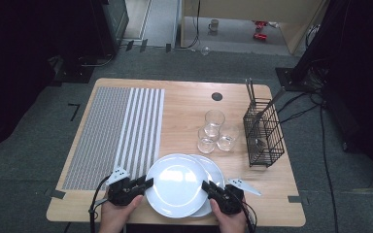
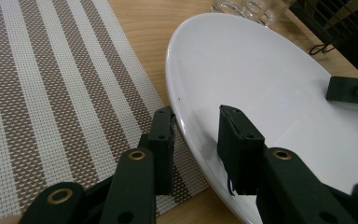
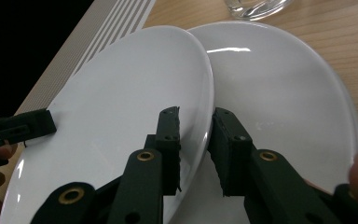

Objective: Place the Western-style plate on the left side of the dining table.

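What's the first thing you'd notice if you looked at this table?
Two shiny white plates at the near edge: the top plate lies partly over the lower plate. The left tool and the right tool each straddle the top plate's rim from either side. Behind them stand three clear glasses, with a black wire basket to the right and a striped placemat to the left.

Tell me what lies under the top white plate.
Under the top plate lies a second white plate, its right part showing past the top plate's rim. Where they overlap it is covered, so I cannot tell whether anything lies between them or below.
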A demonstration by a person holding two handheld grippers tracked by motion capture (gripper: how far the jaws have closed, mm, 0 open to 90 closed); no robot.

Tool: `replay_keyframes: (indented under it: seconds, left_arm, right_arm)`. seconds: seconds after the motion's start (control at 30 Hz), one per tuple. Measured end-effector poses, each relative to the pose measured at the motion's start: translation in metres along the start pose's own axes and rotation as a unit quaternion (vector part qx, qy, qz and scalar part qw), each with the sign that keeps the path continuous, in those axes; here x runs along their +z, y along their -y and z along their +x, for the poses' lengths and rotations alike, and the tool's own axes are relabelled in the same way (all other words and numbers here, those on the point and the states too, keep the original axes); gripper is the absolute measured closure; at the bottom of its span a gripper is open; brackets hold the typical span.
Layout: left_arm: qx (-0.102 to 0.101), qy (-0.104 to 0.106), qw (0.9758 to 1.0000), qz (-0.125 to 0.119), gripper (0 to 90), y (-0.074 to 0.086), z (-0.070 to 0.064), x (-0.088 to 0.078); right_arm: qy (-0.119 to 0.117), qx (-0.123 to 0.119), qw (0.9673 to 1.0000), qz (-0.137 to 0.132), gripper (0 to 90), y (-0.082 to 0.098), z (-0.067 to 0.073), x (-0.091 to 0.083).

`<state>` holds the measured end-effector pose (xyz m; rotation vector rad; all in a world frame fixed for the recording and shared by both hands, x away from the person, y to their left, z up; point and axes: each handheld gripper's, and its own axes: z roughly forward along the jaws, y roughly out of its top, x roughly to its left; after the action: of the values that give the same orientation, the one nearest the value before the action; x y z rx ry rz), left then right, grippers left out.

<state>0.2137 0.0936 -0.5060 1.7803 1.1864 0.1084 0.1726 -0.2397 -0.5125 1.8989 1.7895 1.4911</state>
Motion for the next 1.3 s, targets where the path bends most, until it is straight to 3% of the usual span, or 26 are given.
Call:
replay_keyframes:
  seconds: [0.7, 0.87, 0.97, 1.3]
  left_arm:
    - [-0.034, 0.035, 0.9986, 0.022, 63.2, 0.0015, 0.005, 0.0056]
    - [-0.034, 0.026, 0.9989, 0.017, 64.1, 0.0019, 0.0024, 0.0044]
    - [-0.042, 0.031, 0.9986, 0.008, 66.8, 0.0011, 0.0021, 0.0017]
    - [-0.039, 0.039, 0.9985, -0.005, 70.5, -0.0014, -0.0014, -0.0026]
  right_arm:
    - [0.0, 0.004, 0.9997, -0.023, 76.2, -0.0008, 0.001, 0.0]
    - [0.003, 0.006, 0.9998, -0.017, 75.9, 0.0001, 0.0018, 0.0012]
    - [0.001, 0.01, 0.9998, -0.018, 76.0, 0.0009, 0.0002, 0.0015]
    - [0.005, 0.019, 0.9992, -0.034, 78.3, -0.0006, 0.0034, -0.0016]
